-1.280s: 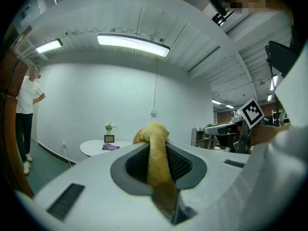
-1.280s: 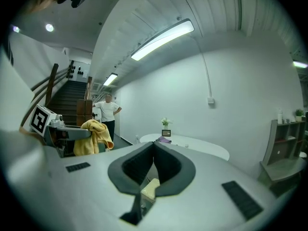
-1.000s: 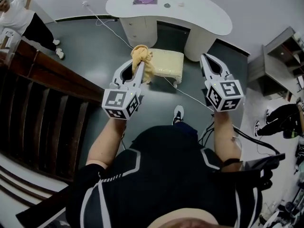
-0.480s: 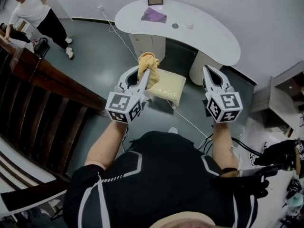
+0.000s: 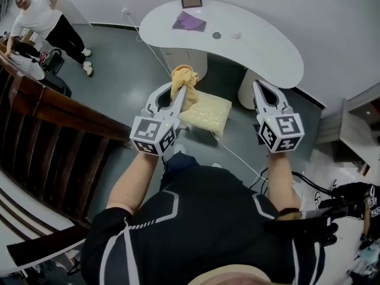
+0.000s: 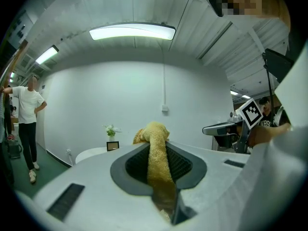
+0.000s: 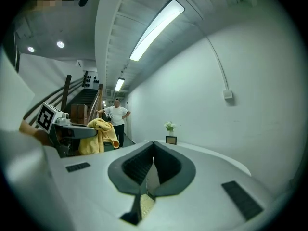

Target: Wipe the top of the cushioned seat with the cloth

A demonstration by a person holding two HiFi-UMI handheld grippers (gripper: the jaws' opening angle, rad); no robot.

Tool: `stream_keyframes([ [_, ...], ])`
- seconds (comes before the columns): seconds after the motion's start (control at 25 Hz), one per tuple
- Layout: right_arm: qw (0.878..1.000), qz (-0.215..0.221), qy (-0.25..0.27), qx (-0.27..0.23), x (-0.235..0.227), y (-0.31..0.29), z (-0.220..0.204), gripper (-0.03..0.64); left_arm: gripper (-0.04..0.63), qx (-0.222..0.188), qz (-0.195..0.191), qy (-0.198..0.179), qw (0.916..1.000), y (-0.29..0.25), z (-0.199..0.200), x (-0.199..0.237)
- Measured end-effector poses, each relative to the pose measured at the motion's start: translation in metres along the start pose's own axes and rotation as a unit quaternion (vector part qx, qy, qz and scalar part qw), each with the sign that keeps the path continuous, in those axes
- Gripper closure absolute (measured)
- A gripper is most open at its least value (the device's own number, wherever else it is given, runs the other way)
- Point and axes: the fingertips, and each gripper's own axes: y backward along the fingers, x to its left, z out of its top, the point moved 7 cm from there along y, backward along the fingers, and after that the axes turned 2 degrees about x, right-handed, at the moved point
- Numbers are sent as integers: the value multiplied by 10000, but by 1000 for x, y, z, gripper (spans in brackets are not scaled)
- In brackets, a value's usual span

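Since a second ago the cushioned seat (image 5: 208,116) has slid lower in the head view, nearer the person's body, and a light shoe (image 5: 176,151) has come into sight below the left claw (image 5: 180,92). That claw is clamped shut on the yellow cloth (image 5: 183,79). A strip of the cloth runs between the jaws and the rest is bunched past their tips. In the left gripper view it stands against the white wall, above the level of the counter (image 5: 261,46). From the head view the bunch shows over the seat's far left corner.

The pale cushioned seat stands on the grey floor (image 5: 119,70), just before the gap under the counter. The right claw (image 5: 257,86) is held to the seat's right, its jaws closed together with nothing between them. A white cable (image 5: 237,156) lies on the floor near the seat.

On the counter, a purple sheet (image 5: 189,22) lies toward the far left edge, and a small framed picture (image 5: 191,0) stands at that edge. A dark wooden railing (image 5: 53,129) runs along the left, and a person in a white shirt (image 5: 41,16) stands beyond it.
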Motion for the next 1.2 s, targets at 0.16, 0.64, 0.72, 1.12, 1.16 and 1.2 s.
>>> stream_keyframes([
  [0.16,9999,-155,-6,56,-8,-23,1,611,531,33,-197,-1,9998,-25,-4,18],
  [0.64,9981,-570,-201,97,-24,-109,-2,611,531,171,-805,-49,9966,-103,-15,101],
  [0.72,9978,-607,-222,142,-25,-124,-4,611,531,211,-909,-67,9956,-115,-18,114],
  [1.12,9909,-1137,-423,579,-29,-166,-28,611,531,599,-1650,-40,9845,-169,-52,152],
  [1.16,9902,-1181,-445,589,-30,-170,-32,611,531,648,-1718,-63,9830,-174,-56,154],
  [1.2,9897,-1210,-484,593,-32,-174,-37,611,531,711,-1772,-90,9816,-180,-61,155],
])
